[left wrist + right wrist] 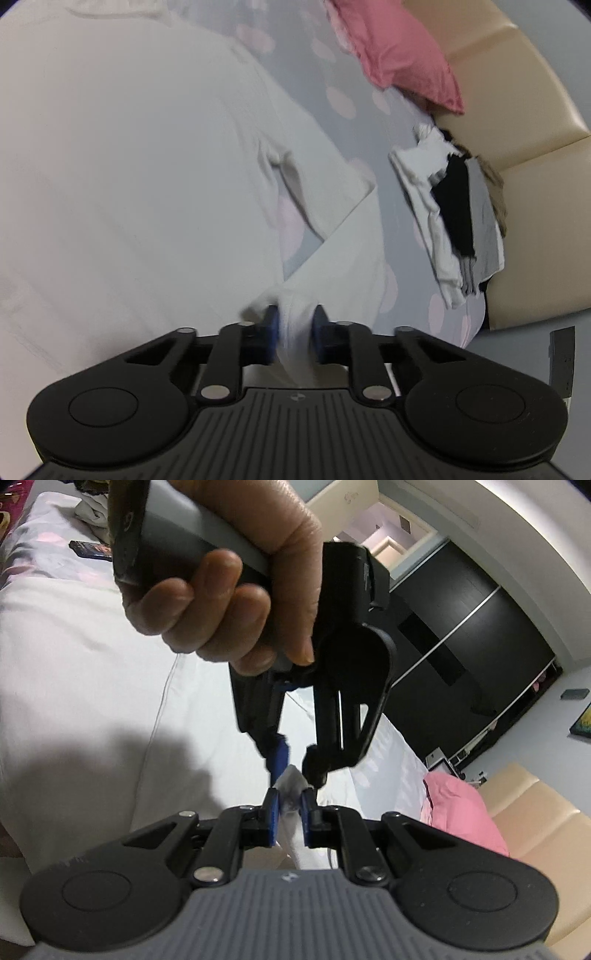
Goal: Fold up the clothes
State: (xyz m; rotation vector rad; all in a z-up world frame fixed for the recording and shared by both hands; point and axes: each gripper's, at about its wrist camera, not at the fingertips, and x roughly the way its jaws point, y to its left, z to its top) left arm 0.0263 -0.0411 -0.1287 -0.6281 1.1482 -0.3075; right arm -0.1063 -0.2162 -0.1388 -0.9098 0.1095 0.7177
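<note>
Two grippers pinch the white shirt (129, 177) spread on the bed (373, 147): left gripper (294, 332) and right gripper (289, 818), both clamped on cloth. Next, I think, lift and fold it over together.

The shirt (129, 166) lies spread on the bed (321, 48) and fills the left of the left wrist view. Its sleeve (332, 236) runs down to the left gripper (294, 334), which has a fold of it between the pads. Right of the shirt lies a pile of clothes (454, 221), near the bed's edge. Behind it a pillow (399, 55) leans on the headboard (524, 103). In the right wrist view the right gripper (289, 821) nips cloth just before the left one, and a phone (90, 549) lies far behind on the bed.
</note>
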